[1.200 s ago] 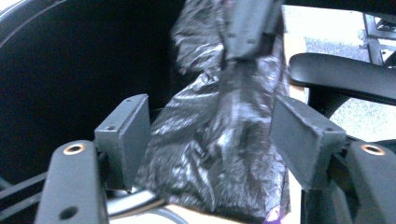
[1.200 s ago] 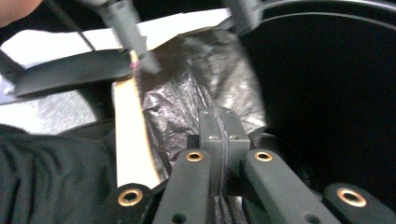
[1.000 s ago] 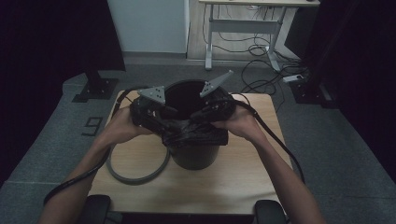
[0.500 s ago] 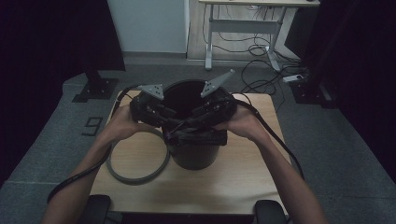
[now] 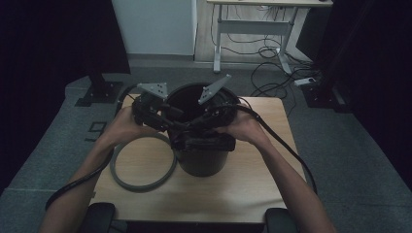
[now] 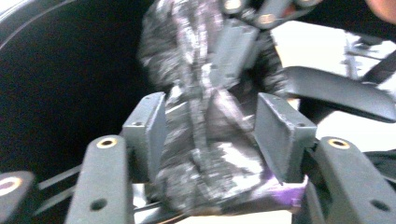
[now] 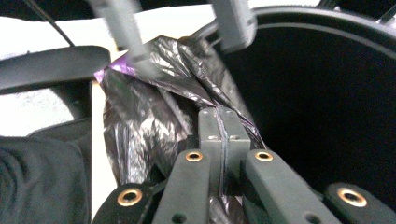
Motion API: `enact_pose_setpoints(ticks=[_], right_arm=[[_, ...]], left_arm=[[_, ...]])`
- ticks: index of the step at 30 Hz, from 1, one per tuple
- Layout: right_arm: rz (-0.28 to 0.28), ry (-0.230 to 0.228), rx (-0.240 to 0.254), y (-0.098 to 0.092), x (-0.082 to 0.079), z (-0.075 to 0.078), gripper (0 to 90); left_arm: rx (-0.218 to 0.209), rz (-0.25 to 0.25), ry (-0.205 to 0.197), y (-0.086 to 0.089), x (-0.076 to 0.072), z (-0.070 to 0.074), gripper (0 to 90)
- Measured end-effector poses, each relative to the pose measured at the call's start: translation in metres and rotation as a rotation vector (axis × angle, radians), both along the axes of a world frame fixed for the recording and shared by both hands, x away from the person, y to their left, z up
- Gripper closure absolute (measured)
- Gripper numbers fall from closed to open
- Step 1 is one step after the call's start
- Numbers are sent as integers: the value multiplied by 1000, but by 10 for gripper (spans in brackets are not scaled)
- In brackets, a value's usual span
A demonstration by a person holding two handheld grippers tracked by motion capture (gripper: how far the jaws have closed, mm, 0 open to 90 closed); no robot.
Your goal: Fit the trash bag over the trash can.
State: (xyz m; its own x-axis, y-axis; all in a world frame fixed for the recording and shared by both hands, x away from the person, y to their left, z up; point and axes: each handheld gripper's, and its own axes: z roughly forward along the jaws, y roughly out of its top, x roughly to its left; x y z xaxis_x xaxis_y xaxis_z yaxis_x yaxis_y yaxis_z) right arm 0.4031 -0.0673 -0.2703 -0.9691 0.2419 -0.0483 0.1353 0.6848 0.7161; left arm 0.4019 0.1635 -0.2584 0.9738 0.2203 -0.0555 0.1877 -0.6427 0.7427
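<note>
A black bin (image 5: 201,162) stands on the wooden table (image 5: 252,194). Over its front rim both hands hold a crumpled black plastic bag (image 5: 204,143). My right gripper (image 7: 219,135) is shut on a fold of the bag (image 7: 154,93), just left of the bin's dark opening (image 7: 327,107). My left gripper (image 6: 212,133) is open, and the shiny bag (image 6: 201,154) lies between its pads (image 6: 147,133), with the bin's inside (image 6: 60,93) to the left. In the high view the left gripper (image 5: 170,119) and right gripper (image 5: 194,127) meet above the bin.
A grey ring (image 5: 141,179) lies flat on the table left of the bin, under the left forearm. Cables trail from both grippers off the table's sides. A desk frame and floor cables are beyond the far edge.
Both hands have shifted only slightly over the bin. The bag stays at the front rim.
</note>
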Motion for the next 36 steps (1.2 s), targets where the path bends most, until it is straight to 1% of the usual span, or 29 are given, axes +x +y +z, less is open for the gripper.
enact_pose_setpoints(ticks=[4, 5, 9, 10, 11, 12, 13, 14, 15, 17, 19, 23, 26, 29, 30, 33, 36], right_arm=[[-23, -7, 15, 3, 2, 11, 888], [-31, -8, 19, 4, 2, 13, 889], [-40, -8, 40, 6, 4, 20, 889], [-45, -9, 46, 5, 5, 21, 889], [-49, -9, 47, 5, 5, 22, 889], [-56, -11, 46, 4, 6, 22, 889], [-59, -10, 44, 4, 7, 22, 889], [-60, -5, 42, 3, 8, 21, 888], [-60, 0, 38, 2, 9, 19, 885], [-71, -1, 32, 2, 8, 17, 805], [-71, 2, 19, 1, 7, 16, 762], [-57, -7, 44, -1, 0, 22, 687], [-33, 7, 38, 2, -5, 25, 633], [-10, 11, 17, 12, -7, 21, 598], [-1, 13, 12, 16, -7, 19, 585], [17, 14, 7, 27, -7, 13, 565], [6, -1, 7, 37, -4, 12, 539]], left_arm=[[-14, -25, 6, -5, -3, 9, 408], [-3, -18, -7, -8, -3, 11, 413], [63, 39, -39, -12, 1, 11, 488], [76, 56, -39, -12, 2, 10, 518], [94, 83, -40, -12, 4, 8, 549], [102, 95, -42, -11, 5, 7, 598], [99, 106, -35, -9, 7, 6, 632], [88, 112, -24, -7, 8, 5, 693], [80, 118, -19, -5, 9, 5, 731], [75, 138, -16, -2, 11, 4, 800], [64, 155, -2, 2, 14, 3, 836], [49, 168, 13, 5, 16, 5, 855], [46, 173, 8, 4, 16, 6, 854], [45, 174, 10, 2, 16, 7, 854], [39, 178, 15, 1, 16, 7, 854], [42, 197, 26, 1, 17, 8, 854], [34, 204, 36, 2, 19, 8, 854]])
